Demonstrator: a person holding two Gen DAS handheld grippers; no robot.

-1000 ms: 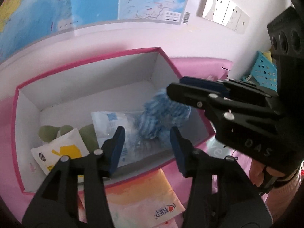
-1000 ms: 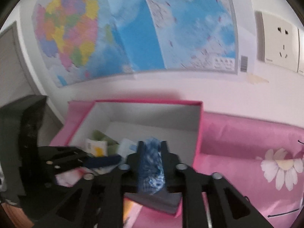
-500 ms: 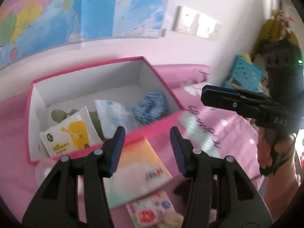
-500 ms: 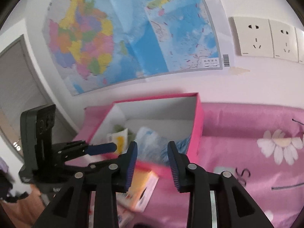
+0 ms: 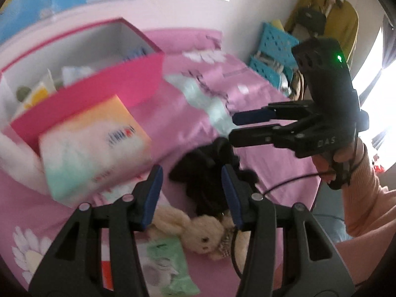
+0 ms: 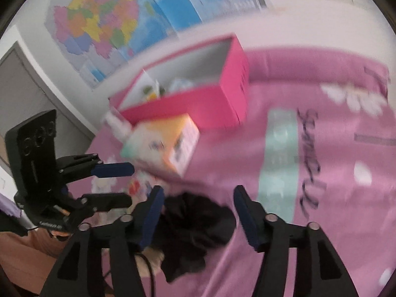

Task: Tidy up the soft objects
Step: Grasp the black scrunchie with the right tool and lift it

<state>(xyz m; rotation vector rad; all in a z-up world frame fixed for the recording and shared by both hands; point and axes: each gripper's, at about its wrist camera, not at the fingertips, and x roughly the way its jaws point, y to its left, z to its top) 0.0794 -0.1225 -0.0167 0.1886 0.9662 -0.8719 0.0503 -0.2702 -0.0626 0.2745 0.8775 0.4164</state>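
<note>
A bed with a pink flowered sheet (image 5: 259, 113) carries everything. On it, near the wall, stands the pink box (image 5: 94, 91), open-topped with white inner walls; inside it lie a white and yellow packet (image 5: 37, 94), a pale plastic-wrapped pack (image 5: 74, 71), something green at the left end and a blue striped soft thing at the right end, all blurred and partly cut off by the front wall. Just in front of the box, touching or nearly touching its wall, sits a tissue pack (image 5: 94, 146) in orange, white and mint. Nearer the cameras a crumpled black cloth (image 6: 195, 225) lies on the sheet, and beside it a cream plush toy (image 5: 198, 230) and a green packet (image 5: 170, 262); the plush is half hidden behind the left gripper's fingers.

The left gripper (image 5: 191, 195) is open with nothing between its jaws, hovering above the black cloth and the plush. The right gripper (image 6: 198, 212) has just been opening; its jaws stand wide and empty above the black cloth, not touching it. A hand in a peach sleeve (image 5: 361, 198) holds it. Motion blur smears the print on the packs beyond reading.
</note>
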